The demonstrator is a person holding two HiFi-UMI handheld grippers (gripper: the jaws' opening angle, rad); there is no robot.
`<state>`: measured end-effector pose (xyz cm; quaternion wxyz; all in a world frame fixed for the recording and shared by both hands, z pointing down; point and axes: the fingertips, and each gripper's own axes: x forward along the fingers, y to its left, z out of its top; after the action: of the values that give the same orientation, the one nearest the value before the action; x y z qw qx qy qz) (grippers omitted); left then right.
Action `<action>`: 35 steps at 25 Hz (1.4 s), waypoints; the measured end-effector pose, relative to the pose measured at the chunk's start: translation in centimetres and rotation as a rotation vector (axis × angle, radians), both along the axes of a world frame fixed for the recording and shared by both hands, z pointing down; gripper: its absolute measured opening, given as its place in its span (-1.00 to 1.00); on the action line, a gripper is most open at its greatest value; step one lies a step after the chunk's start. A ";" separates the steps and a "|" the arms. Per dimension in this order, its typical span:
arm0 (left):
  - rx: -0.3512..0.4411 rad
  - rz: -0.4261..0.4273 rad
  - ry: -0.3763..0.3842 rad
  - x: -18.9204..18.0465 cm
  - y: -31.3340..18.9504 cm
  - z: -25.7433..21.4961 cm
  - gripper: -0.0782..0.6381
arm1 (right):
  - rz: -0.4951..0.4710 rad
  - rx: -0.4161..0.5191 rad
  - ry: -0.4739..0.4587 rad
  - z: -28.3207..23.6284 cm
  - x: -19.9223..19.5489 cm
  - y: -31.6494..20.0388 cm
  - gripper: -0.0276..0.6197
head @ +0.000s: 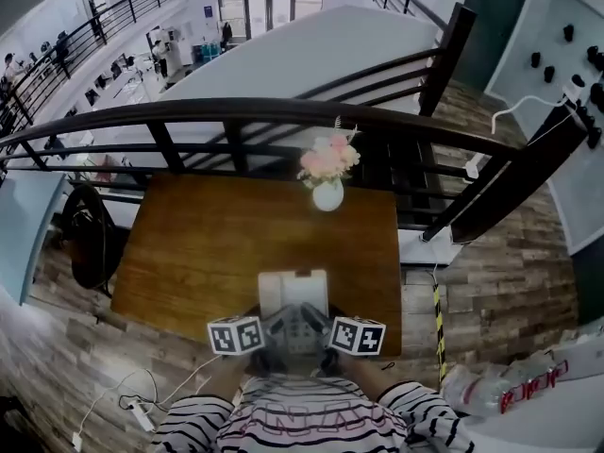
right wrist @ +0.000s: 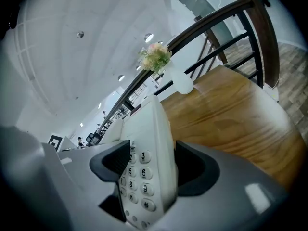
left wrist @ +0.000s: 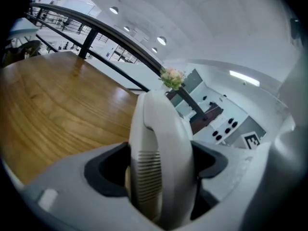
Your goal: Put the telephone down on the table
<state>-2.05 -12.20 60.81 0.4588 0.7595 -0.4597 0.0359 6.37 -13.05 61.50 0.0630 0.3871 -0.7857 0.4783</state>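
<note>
Striped sleeves [head: 193, 425] sit at the bottom of the head view, person close to the near edge of the surface [head: 198, 243]. Left hand-held gripper [left wrist: 161, 165] is clenched on the phone [head: 293, 294], jaws pinching the handset side by the speaker grille. Right hand-held gripper [right wrist: 150, 170] grasps the same phone from the keypad side, number keys showing between its jaws. Phone is white, held between both grippers over the near middle of the wooden surface. It looks tilted in both gripper views, and I can't tell if its base touches the wood. Farther off, a white vase [head: 328, 194] with pink flowers stands at the far edge, well apart from the phone. Dark railing [head: 236, 111] runs behind it.

Step, as judged: carry and lower, placing not yet done. Next move calls for levelling the phone and bringing both grippers down together until the base lies flat. Then open both jaws and back off sideways without dragging it. Plenty of bare wood ahead, vase no obstacle
</note>
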 end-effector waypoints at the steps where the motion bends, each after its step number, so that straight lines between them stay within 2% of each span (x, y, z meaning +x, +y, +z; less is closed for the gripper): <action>1: 0.000 0.012 0.000 -0.6 -1.1 0.0 0.31 | 0.012 -0.001 -0.003 0.1 -0.7 -1.0 -0.01; 8: -0.001 0.077 -0.004 -4.9 -9.3 0.5 0.31 | 0.068 0.002 -0.010 0.5 -5.0 -8.6 -0.01; 19: 0.004 0.139 -0.020 -9.0 -20.5 2.9 0.31 | 0.149 0.002 -0.029 3.0 -9.1 -19.1 -0.01; 26: -0.016 0.178 -0.033 -11.0 -26.3 5.8 0.31 | 0.174 0.005 -0.024 5.7 -11.1 -24.8 -0.01; 35: -0.034 0.193 -0.017 -11.4 -32.1 9.4 0.30 | 0.188 -0.003 -0.002 9.5 -11.7 -30.4 -0.01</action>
<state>-13.49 -44.30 70.22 0.4623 0.7920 -0.3874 0.0942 -5.34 -43.48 70.95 0.0176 0.4587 -0.7451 0.4839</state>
